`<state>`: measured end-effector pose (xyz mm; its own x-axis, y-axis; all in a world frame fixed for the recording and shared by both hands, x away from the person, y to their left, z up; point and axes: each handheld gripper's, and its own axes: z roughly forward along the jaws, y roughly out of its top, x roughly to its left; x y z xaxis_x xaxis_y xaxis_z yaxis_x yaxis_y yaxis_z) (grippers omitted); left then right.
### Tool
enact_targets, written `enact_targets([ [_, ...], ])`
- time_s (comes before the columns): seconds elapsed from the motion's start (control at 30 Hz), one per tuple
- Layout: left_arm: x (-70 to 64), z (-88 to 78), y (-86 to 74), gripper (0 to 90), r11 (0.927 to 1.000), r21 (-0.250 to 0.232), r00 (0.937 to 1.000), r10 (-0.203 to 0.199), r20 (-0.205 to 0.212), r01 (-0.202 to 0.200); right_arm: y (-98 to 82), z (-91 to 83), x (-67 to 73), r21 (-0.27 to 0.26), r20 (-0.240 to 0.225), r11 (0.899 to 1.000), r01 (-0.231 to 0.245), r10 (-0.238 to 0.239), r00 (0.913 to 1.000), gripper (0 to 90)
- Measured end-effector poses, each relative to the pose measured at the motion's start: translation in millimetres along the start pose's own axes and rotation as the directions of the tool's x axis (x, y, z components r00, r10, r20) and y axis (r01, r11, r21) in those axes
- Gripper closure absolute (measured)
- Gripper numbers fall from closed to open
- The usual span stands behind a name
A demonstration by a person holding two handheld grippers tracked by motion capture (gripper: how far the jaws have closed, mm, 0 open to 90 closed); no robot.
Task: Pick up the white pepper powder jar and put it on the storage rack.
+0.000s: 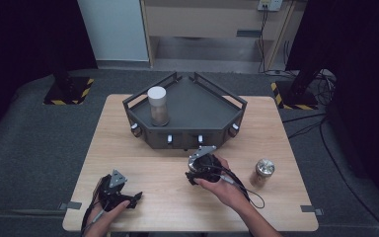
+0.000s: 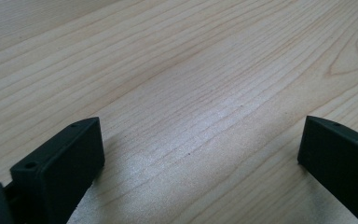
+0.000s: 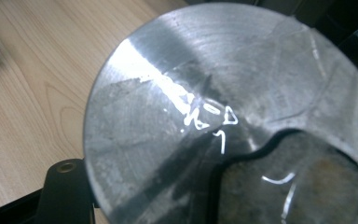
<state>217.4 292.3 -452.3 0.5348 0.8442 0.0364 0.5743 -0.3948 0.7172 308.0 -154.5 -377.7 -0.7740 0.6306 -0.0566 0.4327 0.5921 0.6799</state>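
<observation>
A round metal disc (image 3: pixel 205 116) sat clamped in the right gripper (image 1: pixel 203 170) just off the front wall of the dark tray (image 1: pixel 192 129), above the wooden table (image 1: pixel 168 197). Left gripper (image 1: pixel 120 196) rested near the table's front-left edge — jaws wide apart, nothing between them. A white-capped jar (image 1: pixel 158 105) stood inside the tray, a metal-lidded jar (image 1: pixel 263 172) on the table to the right.

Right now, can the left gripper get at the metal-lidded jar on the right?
Probably not directly: the left gripper, open, rests front-left, and the right gripper, shut on a round metal piece, sits between it and the jar.
</observation>
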Motion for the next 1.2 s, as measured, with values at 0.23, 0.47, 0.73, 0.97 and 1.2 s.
enact_targets([
  [0.23, 0.0, 0.0, 0.0, 0.0, 1.0000, 0.000, 1.0000, 0.000, 0.000, 0.000, 11.7, -21.0, 1.1, -0.020, 0.013, 1.000, 0.018, -0.018, 0.9998, 30.8],
  [0.47, 0.0, 0.0, 0.0, 0.0, 1.0000, 0.000, 1.0000, 0.000, 0.000, 0.000, 22.9, -34.2, 2.9, -0.027, 0.022, 0.999, 0.030, -0.029, 0.9993, 30.8],
  [0.73, 0.0, 0.0, 0.0, 0.0, 1.0000, 0.000, 1.0000, 0.000, 0.000, 0.000, 32.8, -42.0, 1.1, -0.026, 0.028, 0.999, 0.031, -0.030, 0.9992, 30.8],
  [0.97, 0.0, 0.0, 0.0, 0.0, 1.0000, 0.000, 1.0000, 0.000, 0.000, 0.000, 38.6, -47.9, -1.7, -0.028, 0.032, 0.999, 0.027, -0.026, 0.9991, 30.9],
  [1.2, 0.0, 0.0, 0.0, 0.0, 1.0000, 0.000, 1.0000, 0.000, 0.000, 0.000, 45.5, -51.4, -6.5, -0.027, 0.033, 0.999, 0.018, -0.017, 0.9993, 30.9],
])
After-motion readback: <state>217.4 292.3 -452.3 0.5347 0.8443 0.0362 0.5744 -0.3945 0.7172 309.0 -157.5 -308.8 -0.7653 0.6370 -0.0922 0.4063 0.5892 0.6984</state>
